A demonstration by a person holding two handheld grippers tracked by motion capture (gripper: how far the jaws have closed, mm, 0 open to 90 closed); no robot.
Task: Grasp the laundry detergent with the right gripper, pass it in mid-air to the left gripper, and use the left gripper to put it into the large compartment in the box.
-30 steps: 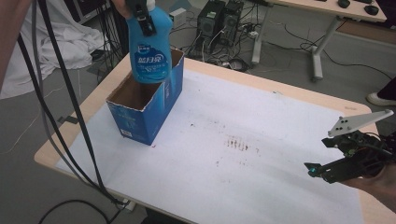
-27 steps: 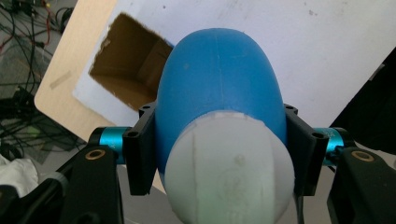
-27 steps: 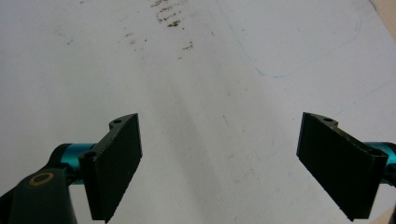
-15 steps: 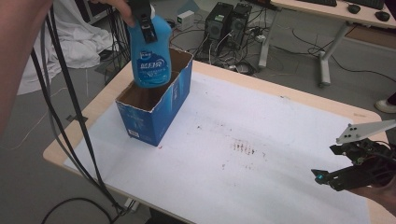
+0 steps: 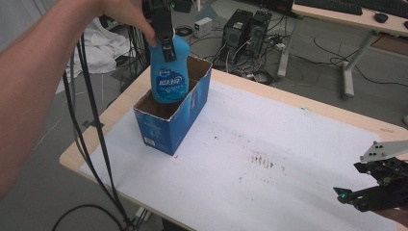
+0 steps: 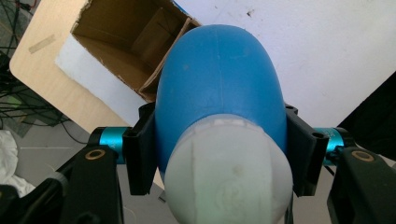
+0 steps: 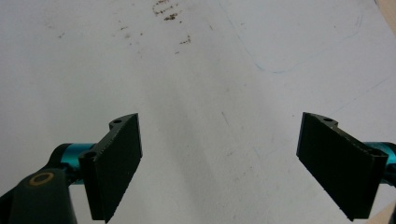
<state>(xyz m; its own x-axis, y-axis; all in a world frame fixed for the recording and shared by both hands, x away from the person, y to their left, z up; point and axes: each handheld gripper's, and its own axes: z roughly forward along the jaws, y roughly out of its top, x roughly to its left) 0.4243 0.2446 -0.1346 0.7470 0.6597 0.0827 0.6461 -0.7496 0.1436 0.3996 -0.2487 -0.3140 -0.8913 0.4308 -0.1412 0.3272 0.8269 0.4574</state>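
A blue plastic bottle (image 5: 169,72) with a white cap hangs upright, its lower part inside the open blue cardboard box (image 5: 190,113) at the table's far left. My left gripper (image 5: 162,33) is shut on the bottle's neck from above. In the left gripper view the bottle (image 6: 219,88) sits between both black pads (image 6: 142,149), with the box's brown inside (image 6: 126,42) below it. My right gripper (image 5: 358,195) rests low at the table's near right corner; its jaws (image 7: 219,163) stand wide open over bare white paper.
White paper (image 5: 269,144) covers the wooden table (image 5: 106,120), with a patch of brown stains (image 5: 262,161) near the middle. Black cables (image 5: 89,125) hang along the table's left side. Computer towers (image 5: 245,29) and another desk stand on the floor beyond.
The left gripper has lowered the bottle into the box's opening. The view has shifted a little, so the right gripper sits lower in the frame.
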